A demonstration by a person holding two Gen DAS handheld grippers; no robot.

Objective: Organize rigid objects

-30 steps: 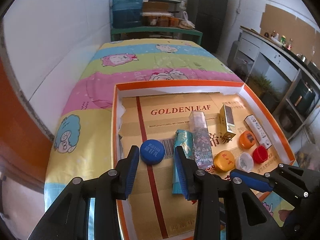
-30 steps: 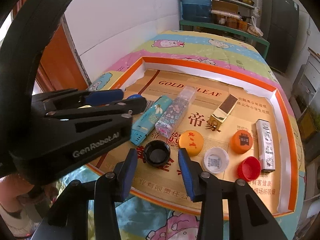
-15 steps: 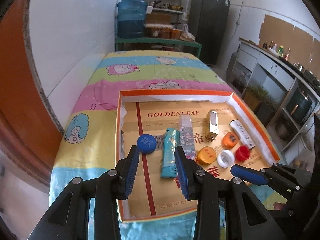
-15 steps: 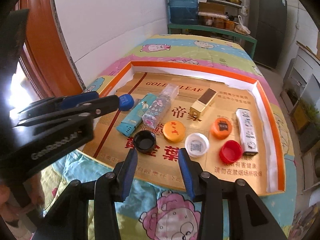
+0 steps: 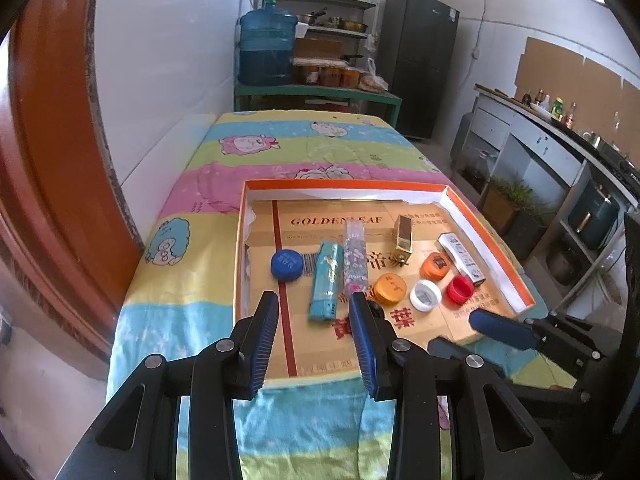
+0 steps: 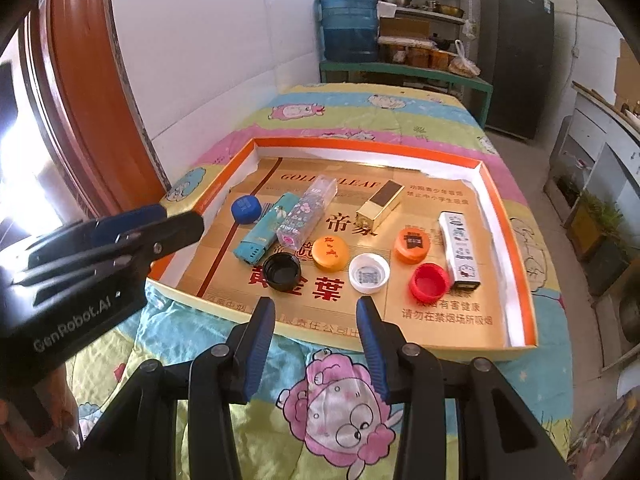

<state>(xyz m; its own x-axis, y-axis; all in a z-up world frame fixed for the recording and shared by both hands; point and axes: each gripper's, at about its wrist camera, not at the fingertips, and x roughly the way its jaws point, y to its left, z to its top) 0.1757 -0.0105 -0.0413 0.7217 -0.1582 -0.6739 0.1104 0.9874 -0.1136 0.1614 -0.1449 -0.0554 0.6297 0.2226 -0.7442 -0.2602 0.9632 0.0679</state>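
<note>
An orange-rimmed cardboard tray (image 5: 484, 224) (image 6: 516, 248) lies on a cartoon-print cloth. It holds a blue cap (image 5: 286, 265) (image 6: 245, 209), a teal box (image 5: 326, 280) (image 6: 266, 232), a clear floral box (image 5: 355, 258) (image 6: 306, 210), a gold box (image 5: 403, 239) (image 6: 380, 206), a white box (image 5: 460, 257) (image 6: 460, 246), a black cap (image 6: 282, 271), and orange (image 6: 330, 254), white (image 6: 369, 273) and red (image 6: 429, 280) caps. My left gripper (image 5: 314, 312) is open and empty above the tray's near edge. My right gripper (image 6: 316, 312) is open and empty, just short of the tray.
The table (image 5: 192, 320) stands against a white wall (image 5: 160, 80) on the left, with a red door frame (image 5: 52, 160) nearer. A blue water jug (image 5: 267, 46) and shelves stand beyond the far end. A counter (image 5: 560, 152) runs along the right.
Both grippers have pulled back and up from the tray, so the tray and its objects look smaller and farther. Both stay open and empty. Nothing in the tray moved.
</note>
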